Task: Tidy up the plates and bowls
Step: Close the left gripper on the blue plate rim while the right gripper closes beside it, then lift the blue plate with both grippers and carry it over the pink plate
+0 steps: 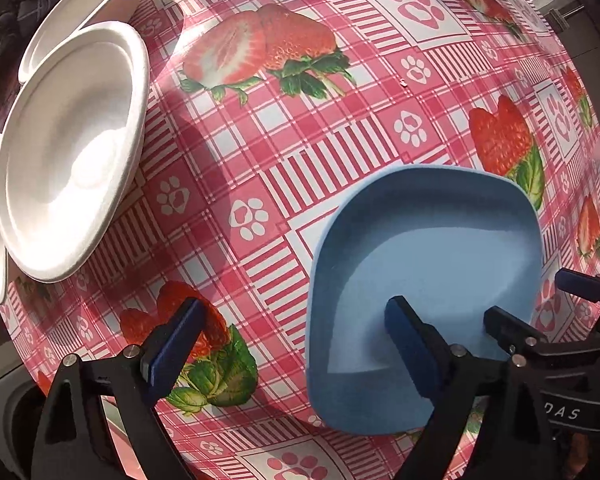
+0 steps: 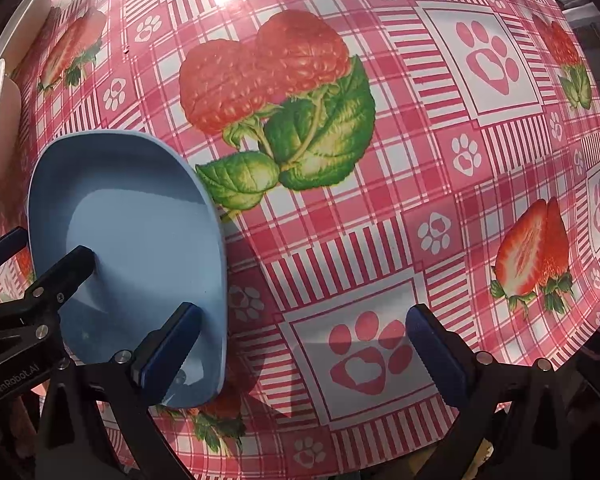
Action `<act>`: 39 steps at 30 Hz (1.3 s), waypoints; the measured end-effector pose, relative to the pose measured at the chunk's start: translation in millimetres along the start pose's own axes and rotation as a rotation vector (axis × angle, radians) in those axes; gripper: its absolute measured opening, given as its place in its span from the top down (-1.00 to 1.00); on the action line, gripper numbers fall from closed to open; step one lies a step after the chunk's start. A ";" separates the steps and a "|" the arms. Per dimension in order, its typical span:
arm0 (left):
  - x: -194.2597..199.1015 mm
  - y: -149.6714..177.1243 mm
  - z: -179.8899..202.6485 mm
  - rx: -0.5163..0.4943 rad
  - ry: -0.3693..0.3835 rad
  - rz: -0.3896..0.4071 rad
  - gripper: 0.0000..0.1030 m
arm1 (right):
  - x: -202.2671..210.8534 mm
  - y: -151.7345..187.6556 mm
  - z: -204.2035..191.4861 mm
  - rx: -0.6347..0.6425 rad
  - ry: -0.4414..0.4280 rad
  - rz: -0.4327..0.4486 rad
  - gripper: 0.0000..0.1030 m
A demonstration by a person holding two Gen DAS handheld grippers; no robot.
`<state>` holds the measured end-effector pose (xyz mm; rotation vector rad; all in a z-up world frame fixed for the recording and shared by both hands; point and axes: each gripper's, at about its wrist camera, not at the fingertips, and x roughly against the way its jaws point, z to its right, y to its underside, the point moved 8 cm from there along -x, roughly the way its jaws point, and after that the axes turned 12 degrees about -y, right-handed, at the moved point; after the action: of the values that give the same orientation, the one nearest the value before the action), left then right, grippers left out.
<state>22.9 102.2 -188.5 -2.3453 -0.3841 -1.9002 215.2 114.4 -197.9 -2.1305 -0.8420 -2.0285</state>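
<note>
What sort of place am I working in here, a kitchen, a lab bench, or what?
Probably a home dining or kitchen table. A glossy pink checked tablecloth printed with strawberries and paw marks covers it, sunlight glares off it, and everyday tableware sits on top: a square blue plastic dish and white round bowls.

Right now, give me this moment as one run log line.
left gripper: open, one finger over blue dish | right gripper: open, empty | white bowls: at table's left edge

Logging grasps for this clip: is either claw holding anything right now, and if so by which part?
Nothing is held. The left claw and right claw are both open; each has one finger over the blue dish, but neither is closed on its rim.
</note>
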 end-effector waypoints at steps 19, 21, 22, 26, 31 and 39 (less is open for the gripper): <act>12.0 42.2 54.9 -0.104 0.011 -0.003 0.20 | -5.0 32.7 -69.2 0.223 -0.011 -0.035 0.54; 11.8 54.7 58.1 -0.097 0.005 -0.014 0.20 | -9.1 41.8 -76.1 0.246 -0.004 -0.057 0.54; 11.5 58.9 58.6 -0.089 0.006 -0.024 0.20 | -11.0 46.0 -80.1 0.259 0.002 -0.067 0.54; 9.5 76.3 57.1 -0.053 0.045 -0.062 0.19 | -13.0 55.0 -95.1 0.283 -0.007 -0.095 0.54; 22.1 97.3 45.5 -0.041 0.055 -0.036 0.19 | -5.3 58.3 -115.1 0.286 -0.033 -0.092 0.54; 59.1 106.7 15.8 -0.002 0.064 0.001 0.19 | 20.8 47.5 -148.3 0.315 -0.024 -0.065 0.54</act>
<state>76.4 10.9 -125.8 -2.2786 -0.3755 -1.9712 101.9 18.6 -146.0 -1.9799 -1.1611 -1.7592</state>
